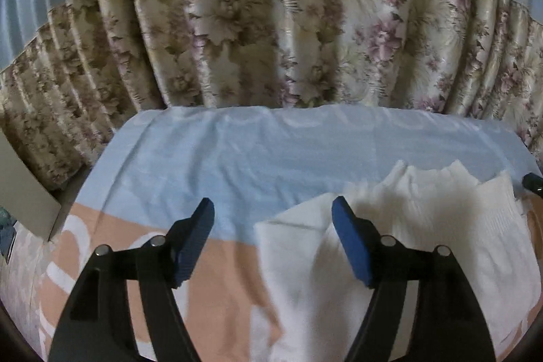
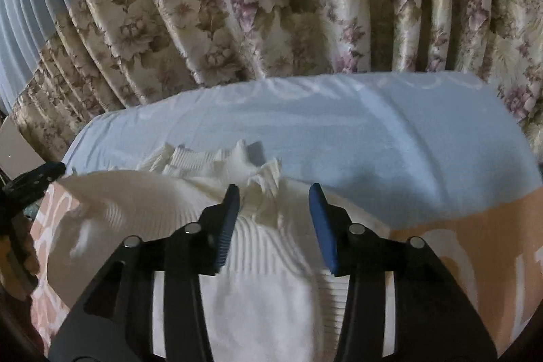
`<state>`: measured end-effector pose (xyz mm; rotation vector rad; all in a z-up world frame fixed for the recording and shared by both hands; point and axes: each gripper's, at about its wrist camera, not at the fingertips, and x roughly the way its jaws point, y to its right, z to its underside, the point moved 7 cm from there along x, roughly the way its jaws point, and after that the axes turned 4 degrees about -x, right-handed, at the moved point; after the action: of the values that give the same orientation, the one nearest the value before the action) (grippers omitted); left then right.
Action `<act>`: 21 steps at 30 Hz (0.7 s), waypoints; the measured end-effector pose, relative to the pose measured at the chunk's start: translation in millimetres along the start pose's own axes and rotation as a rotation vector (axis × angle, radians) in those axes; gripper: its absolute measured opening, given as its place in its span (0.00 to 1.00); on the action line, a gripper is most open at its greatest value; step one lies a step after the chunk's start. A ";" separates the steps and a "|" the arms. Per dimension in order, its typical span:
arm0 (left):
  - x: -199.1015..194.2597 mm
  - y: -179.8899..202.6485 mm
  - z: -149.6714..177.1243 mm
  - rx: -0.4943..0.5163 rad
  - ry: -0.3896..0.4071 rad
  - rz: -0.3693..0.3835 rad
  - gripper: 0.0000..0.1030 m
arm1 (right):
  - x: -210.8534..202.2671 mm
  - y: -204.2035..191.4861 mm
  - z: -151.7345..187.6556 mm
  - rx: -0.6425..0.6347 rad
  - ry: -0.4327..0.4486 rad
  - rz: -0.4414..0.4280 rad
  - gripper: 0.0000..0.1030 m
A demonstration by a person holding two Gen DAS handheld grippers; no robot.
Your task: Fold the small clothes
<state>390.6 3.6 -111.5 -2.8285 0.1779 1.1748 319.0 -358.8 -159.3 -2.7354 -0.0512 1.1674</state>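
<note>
A white ribbed garment (image 1: 424, 226) lies crumpled on a bed sheet (image 1: 220, 165) that is light blue at the back and peach at the front. My left gripper (image 1: 271, 202) is open above the sheet at the garment's left edge, with nothing between its blue pads. Its right finger (image 1: 353, 243) hangs over the cloth. In the right wrist view the garment (image 2: 264, 277) fills the foreground with a bunched ruffled edge (image 2: 264, 178) at its far side. My right gripper (image 2: 274, 189) stands open above it, its pads clear of the fabric.
A floral curtain (image 1: 271, 22) hangs close behind the bed's far edge (image 2: 339, 80). A pale flat board (image 1: 23, 192) leans at the left of the bed. The left gripper's black arm (image 2: 34, 178) shows at the left edge of the right wrist view.
</note>
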 end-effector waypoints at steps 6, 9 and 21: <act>-2.7 5.9 34.2 0.059 -0.063 0.014 0.70 | -19.2 16.1 20.4 -0.027 0.011 0.073 0.49; 4.0 17.8 55.2 0.109 -0.092 -0.007 0.70 | -17.9 16.2 42.5 -0.044 -0.029 0.084 0.49; 4.2 4.0 85.8 0.058 -0.127 -0.004 0.71 | -15.9 10.4 62.7 -0.018 -0.025 0.093 0.07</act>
<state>332.9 8.9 -175.1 -2.6927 0.1956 1.3207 262.5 -361.9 -192.3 -2.7659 0.0637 1.2304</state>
